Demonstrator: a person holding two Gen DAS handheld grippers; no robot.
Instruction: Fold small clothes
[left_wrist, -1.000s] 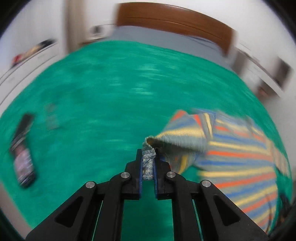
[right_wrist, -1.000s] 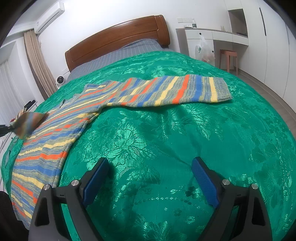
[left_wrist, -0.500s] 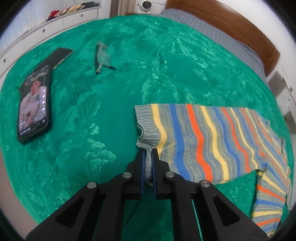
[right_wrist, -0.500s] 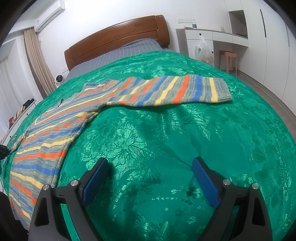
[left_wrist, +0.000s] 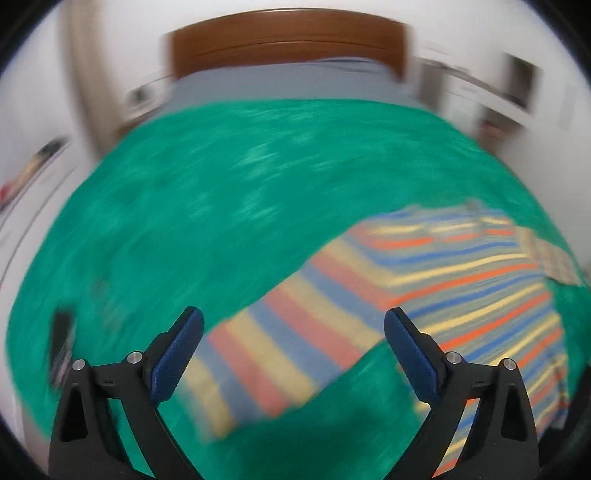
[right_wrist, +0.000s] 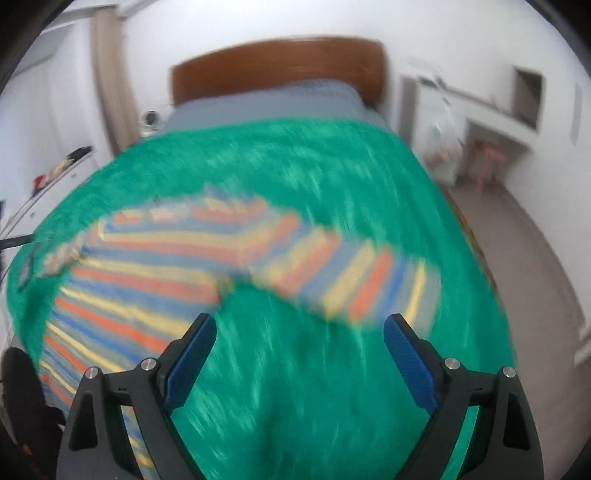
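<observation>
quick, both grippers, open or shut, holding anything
left gripper: jaws opening wide, sweater sleeve lies beyond them, not gripped
right gripper: open, holding nothing

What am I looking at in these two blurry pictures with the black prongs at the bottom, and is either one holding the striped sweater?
There is no robot arm here: a person holds a two-finger gripper in each hand, with a fisheye camera on each looking along its fingers. The black prongs with blue pads are those fingers.

One picture is from the left gripper, the other from the right gripper. Both are smeared by motion.

A striped sweater lies spread on a green bedspread, its two sleeves out to the sides. A dark flat thing lies near the bedspread's left edge; it is too blurred to name.

Nothing is held. The left jaws are opening, with a sleeve beyond them but not pinched. The right jaws stand wide open.
</observation>
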